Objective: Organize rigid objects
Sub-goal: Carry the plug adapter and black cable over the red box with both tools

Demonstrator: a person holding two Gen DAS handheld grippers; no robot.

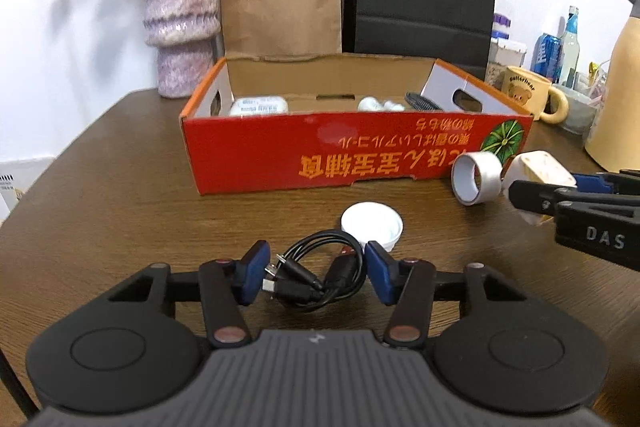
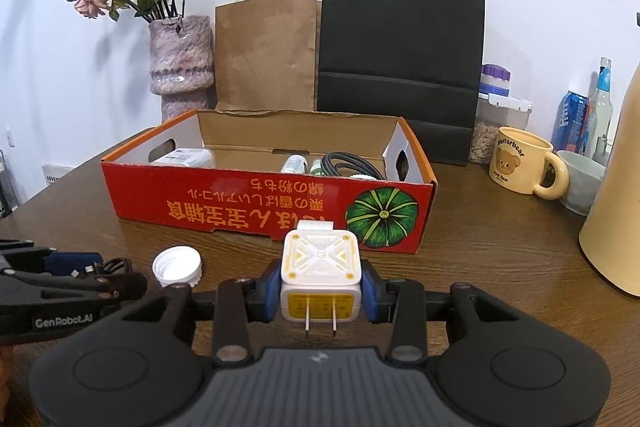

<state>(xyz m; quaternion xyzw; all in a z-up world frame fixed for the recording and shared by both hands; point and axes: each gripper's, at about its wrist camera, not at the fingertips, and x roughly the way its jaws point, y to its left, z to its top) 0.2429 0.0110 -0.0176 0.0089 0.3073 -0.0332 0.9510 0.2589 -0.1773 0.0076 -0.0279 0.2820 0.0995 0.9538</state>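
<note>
A coiled black USB cable (image 1: 308, 279) lies on the brown table, and my left gripper (image 1: 316, 275) has its blue pads against both sides of the coil. Just beyond it sits a white screw cap (image 1: 372, 223). My right gripper (image 2: 320, 287) is shut on a white and yellow plug adapter cube (image 2: 320, 263), prongs facing the camera, held in front of the red cardboard box (image 2: 240, 211). In the box lie a white pack, small bottles and a dark cable. A silver tape roll (image 1: 476, 179) stands at the box's near right corner.
Behind the box stand a purple vase (image 2: 180, 59) of dried flowers, a brown paper bag (image 2: 266, 51) and a black bag (image 2: 400, 39). A bear mug (image 2: 520, 163), a bowl, bottles and a tall cream thermos (image 2: 616, 211) crowd the right side.
</note>
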